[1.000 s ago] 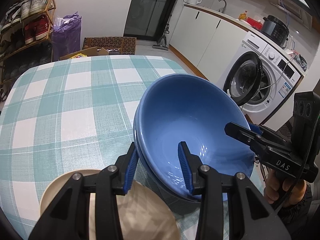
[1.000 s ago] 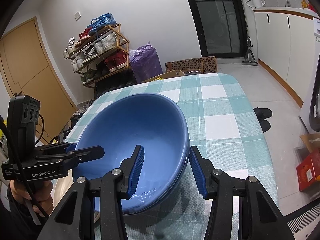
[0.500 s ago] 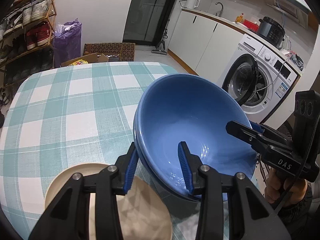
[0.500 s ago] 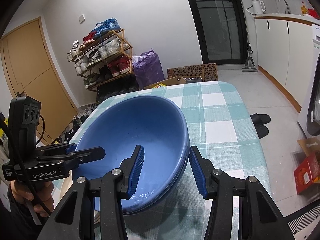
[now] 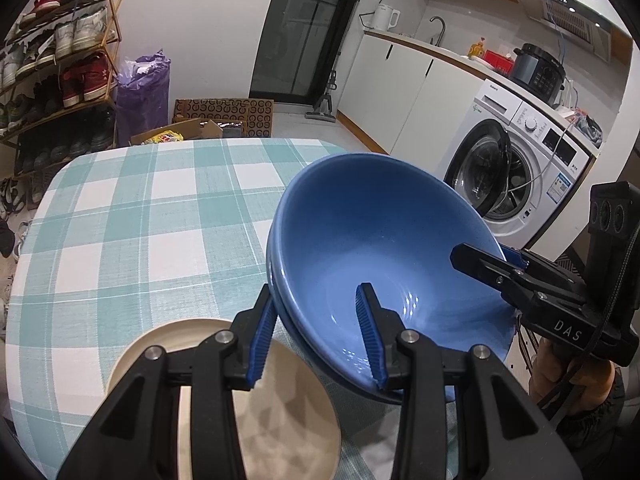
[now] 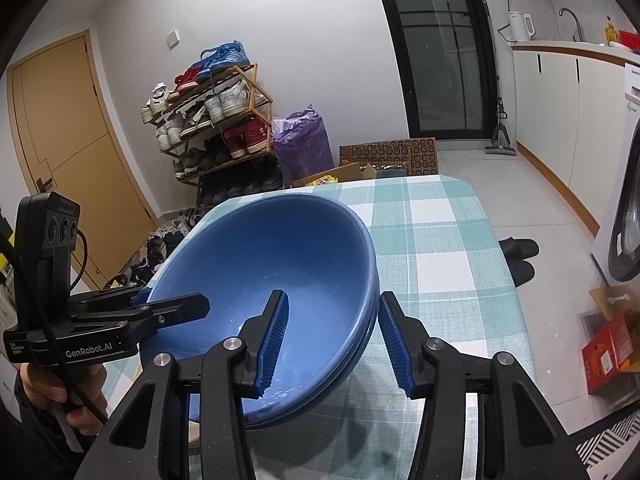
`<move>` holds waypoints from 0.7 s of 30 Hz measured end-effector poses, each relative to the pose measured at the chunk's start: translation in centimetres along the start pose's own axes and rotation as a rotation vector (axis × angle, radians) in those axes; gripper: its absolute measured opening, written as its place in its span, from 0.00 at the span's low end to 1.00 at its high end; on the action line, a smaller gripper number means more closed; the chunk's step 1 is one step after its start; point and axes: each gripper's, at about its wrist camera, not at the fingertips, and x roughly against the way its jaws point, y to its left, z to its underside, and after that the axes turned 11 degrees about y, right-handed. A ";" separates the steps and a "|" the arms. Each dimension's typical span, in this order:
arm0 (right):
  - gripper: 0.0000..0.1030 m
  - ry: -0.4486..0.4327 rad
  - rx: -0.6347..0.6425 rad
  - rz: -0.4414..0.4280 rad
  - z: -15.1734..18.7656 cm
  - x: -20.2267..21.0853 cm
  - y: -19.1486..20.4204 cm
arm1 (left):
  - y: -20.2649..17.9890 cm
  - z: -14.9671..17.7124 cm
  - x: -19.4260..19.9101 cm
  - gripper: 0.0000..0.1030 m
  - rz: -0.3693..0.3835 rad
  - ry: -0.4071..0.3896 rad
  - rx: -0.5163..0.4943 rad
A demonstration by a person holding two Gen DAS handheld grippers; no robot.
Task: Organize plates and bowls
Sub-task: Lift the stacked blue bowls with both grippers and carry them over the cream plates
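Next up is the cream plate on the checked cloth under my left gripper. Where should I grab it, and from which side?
Take the cream plate by its rim, one finger over the edge and one under it. It lies flat and shallow, so only the lip offers a hold. Come in low from its left, the open cloth side; the blue bowls hang close over its right.

I see the blue bowls [image 5: 384, 240], glazed ceramic, glossy. Checked tablecloth [image 5: 140, 216], centre left: woven cloth, matt. Cream plate [image 5: 280, 420], lower left: satin. Gripper pads [image 6: 274, 336]: ribbed blue rubber.
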 end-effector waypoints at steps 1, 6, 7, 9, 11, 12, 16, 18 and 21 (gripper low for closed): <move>0.47 0.000 0.004 -0.001 0.0 0.1 0.2 | 0.1 0.1 0.2 0.38 -0.001 -0.004 0.001; 0.47 -0.010 0.026 -0.007 -0.1 0.7 1.5 | 0.6 0.5 1.4 0.38 -0.011 -0.022 0.016; 0.47 -0.011 0.031 -0.009 -0.1 0.8 1.8 | 0.7 0.6 1.6 0.38 -0.013 -0.025 0.020; 0.47 -0.011 0.038 -0.010 -0.2 0.9 2.4 | 1.0 0.9 2.0 0.38 -0.019 -0.030 0.024; 0.47 -0.010 0.044 -0.013 -0.2 0.9 2.9 | 1.3 1.1 2.5 0.38 -0.022 -0.037 0.031; 0.47 -0.009 0.048 -0.015 -0.2 0.9 3.2 | 1.4 1.2 2.7 0.38 -0.025 -0.040 0.033; 0.47 -0.005 0.062 -0.026 -0.1 0.9 4.4 | 2.2 1.7 3.6 0.38 -0.038 -0.054 0.047; 0.47 -0.004 0.072 -0.032 -0.1 0.9 5.0 | 2.5 2.0 4.1 0.38 -0.046 -0.060 0.054; 0.47 -0.002 0.085 -0.041 -0.2 0.8 5.9 | 3.1 2.4 4.8 0.38 -0.057 -0.069 0.065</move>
